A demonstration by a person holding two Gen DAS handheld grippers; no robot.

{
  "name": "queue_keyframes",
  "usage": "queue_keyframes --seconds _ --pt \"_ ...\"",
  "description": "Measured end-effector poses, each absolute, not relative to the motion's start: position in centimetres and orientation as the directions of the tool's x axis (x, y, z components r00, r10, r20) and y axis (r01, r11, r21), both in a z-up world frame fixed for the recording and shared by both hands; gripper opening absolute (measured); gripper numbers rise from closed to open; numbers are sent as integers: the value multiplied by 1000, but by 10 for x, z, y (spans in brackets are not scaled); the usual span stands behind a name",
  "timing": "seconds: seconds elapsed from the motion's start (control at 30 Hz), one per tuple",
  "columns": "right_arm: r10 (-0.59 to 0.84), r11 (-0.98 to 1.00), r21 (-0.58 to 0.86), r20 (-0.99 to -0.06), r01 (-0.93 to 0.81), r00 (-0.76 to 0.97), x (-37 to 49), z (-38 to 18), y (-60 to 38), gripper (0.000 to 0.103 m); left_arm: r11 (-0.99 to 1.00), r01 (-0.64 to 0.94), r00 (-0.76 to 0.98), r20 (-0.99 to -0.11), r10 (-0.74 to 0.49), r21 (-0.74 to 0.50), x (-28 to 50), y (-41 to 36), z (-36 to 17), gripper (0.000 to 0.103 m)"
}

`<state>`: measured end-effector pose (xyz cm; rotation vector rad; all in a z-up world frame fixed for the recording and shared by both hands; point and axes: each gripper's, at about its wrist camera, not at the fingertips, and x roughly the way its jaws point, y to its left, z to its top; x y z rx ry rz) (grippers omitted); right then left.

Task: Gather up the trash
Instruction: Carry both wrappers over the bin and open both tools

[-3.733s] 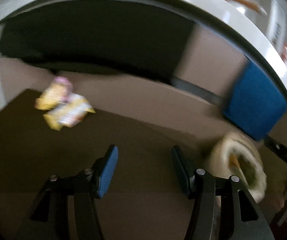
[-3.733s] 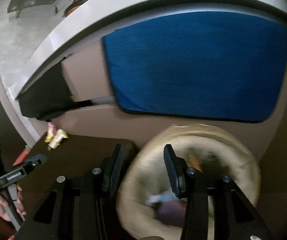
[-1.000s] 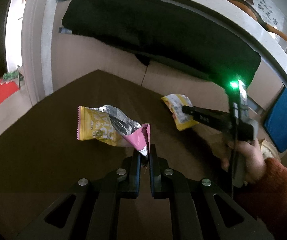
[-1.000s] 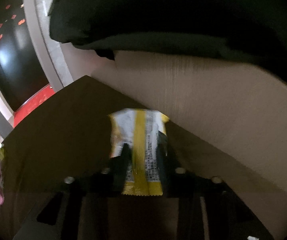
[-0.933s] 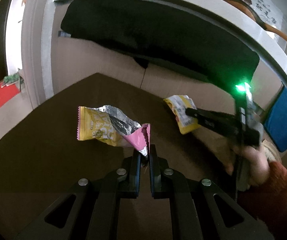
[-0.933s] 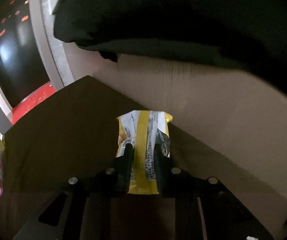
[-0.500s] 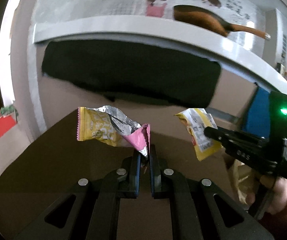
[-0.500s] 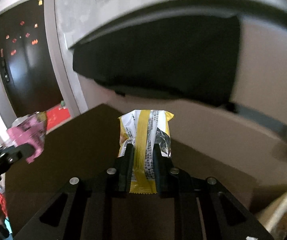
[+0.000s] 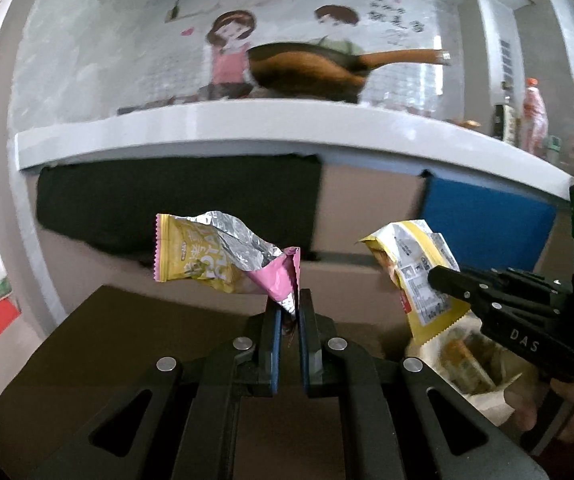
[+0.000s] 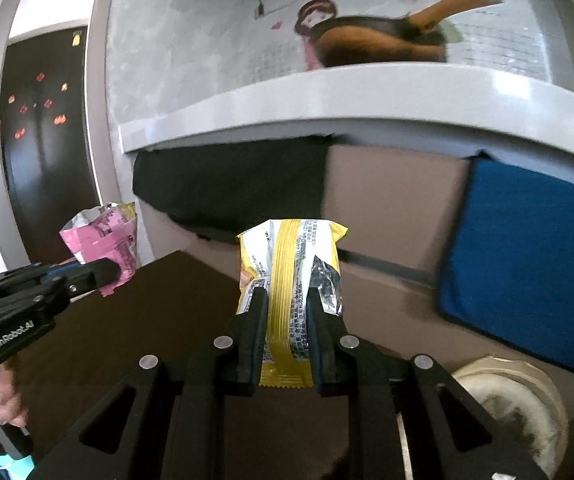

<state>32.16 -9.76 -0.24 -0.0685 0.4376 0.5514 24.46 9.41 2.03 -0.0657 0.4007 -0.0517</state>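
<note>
Both wrappers had been lifted off the table (image 9: 135, 344): left hand-held gripper (image 9: 288, 312) pinched pink-yellow wrapper (image 9: 215, 256), right hand-held gripper (image 10: 285, 312) clamped yellow wrapper (image 10: 291, 264), now nearing trash bin (image 10: 527, 400).

I see a cartoon mural wall (image 9: 287, 40) above a white ledge (image 9: 247, 128), black cushion (image 9: 175, 200) (blue cushion (image 10: 527, 256) beside), dark table (image 10: 159, 320).

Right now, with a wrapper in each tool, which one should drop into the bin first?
Probably the right tool. The cream bin sits low on its right, and its yellow wrapper hangs near the bin. The left tool, holding the pink-and-yellow wrapper, is farther away.
</note>
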Motion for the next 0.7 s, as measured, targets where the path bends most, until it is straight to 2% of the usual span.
queue_keyframes --seconds 0.27,0.7 --pt "416 900 38 -373 -434 829 306 15 -162 17 986 156 920 -355 -169 -65 254 30 38 7" --pt "275 960 59 -355 -272 893 287 17 -262 17 930 350 849 -383 -365 -111 275 -67 30 7"
